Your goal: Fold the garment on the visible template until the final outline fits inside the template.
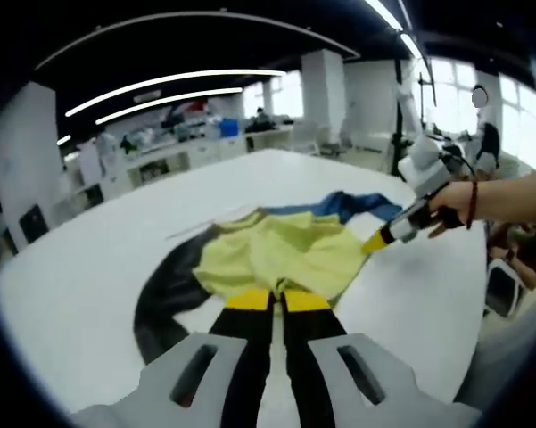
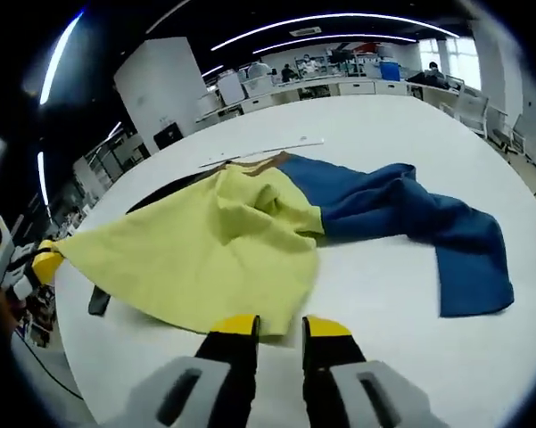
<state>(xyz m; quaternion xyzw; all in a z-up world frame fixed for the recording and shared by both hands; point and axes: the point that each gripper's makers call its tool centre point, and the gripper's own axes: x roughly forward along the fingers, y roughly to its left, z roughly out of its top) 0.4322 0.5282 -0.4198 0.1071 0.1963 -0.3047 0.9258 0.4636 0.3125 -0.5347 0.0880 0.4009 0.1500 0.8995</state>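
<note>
White desk (image 2: 383,116) in an open office carries the garment (image 2: 205,250), yellow with blue and black parts. Left gripper (image 1: 278,300) has its fingers narrow at the yellow hem just ahead; whether they pinch it I cannot tell. Right gripper (image 2: 280,325), fingers narrow, sits at the yellow edge. No writing is legible.

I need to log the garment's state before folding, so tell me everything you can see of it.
The garment is soft cloth in three colours: a yellow body, a blue part trailing off crumpled, a black part at the other side. It lies unfolded and rumpled on the white table. The right gripper pinches its yellow edge; the left gripper meets the hem.
</note>
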